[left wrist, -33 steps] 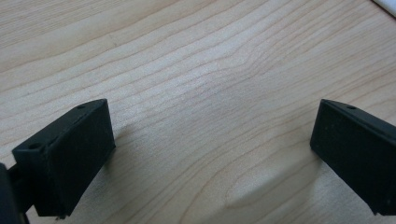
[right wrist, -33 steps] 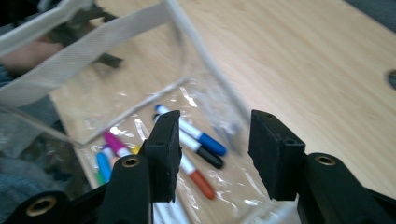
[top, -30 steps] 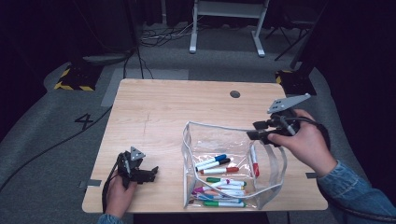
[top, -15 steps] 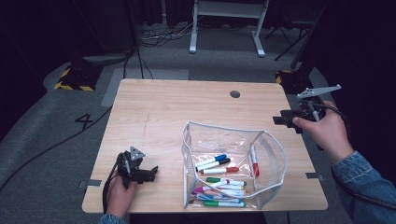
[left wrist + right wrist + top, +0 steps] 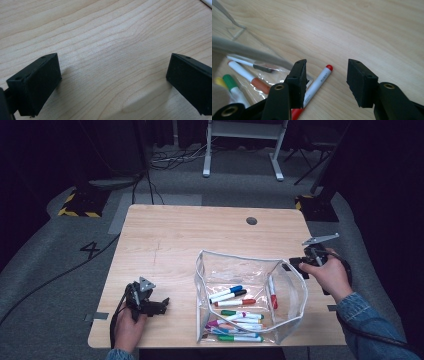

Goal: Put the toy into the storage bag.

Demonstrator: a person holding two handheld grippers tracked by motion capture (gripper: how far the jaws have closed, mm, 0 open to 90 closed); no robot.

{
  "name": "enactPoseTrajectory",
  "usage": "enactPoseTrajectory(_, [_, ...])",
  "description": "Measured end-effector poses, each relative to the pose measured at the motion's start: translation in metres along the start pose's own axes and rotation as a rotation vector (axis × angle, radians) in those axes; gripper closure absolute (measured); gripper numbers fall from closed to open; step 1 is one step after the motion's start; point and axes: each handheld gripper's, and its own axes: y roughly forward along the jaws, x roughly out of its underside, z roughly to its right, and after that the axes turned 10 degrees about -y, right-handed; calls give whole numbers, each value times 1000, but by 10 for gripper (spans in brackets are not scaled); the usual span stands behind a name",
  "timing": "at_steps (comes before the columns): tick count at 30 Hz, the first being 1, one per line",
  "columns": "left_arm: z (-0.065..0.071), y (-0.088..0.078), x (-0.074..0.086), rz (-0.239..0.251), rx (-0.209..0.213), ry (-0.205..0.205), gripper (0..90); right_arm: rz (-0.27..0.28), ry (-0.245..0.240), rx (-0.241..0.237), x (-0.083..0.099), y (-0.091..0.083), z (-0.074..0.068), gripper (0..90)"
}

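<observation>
Clear plastic forms the open pouch (image 5: 250,295) standing on the wooden table (image 5: 170,245), markers (image 5: 235,315) of several colours lying inside it. At its right edge the right gripper (image 5: 295,266) hovers, jaws apart with nothing between them; they have just been opening a little. In the right gripper view a red-capped marker (image 5: 318,83) lies just below its jaws. Well apart, near the table's front left corner, the left gripper (image 5: 160,305) rests low, jaws spread wide over bare wood
</observation>
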Motion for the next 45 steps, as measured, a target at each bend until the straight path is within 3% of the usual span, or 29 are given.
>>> enactPoseTrajectory(9, [0,0,0,-2,1,-2,0,-56,4,-42,31,44,-1,487])
enactPoseTrajectory(21, [0,0,0,-1,2,-2,0,-85,-23,-77,52,75,-15,457])
enactPoseTrajectory(23, [0,0,0,-1,1,-2,0,-85,-27,-64,51,76,-16,490])
enactPoseTrajectory(27, [0,0,0,-1,1,-2,0,-138,-73,1,50,73,-15,673])
enactPoseTrajectory(30, [0,0,0,-1,0,-2,0,-159,-64,28,51,71,-13,764])
enactPoseTrajectory(36, [0,0,0,-1,2,-1,0,-167,-21,39,52,67,-10,770])
enactPoseTrajectory(45, [0,0,0,-3,2,-5,0,-79,15,9,44,36,-9,770])
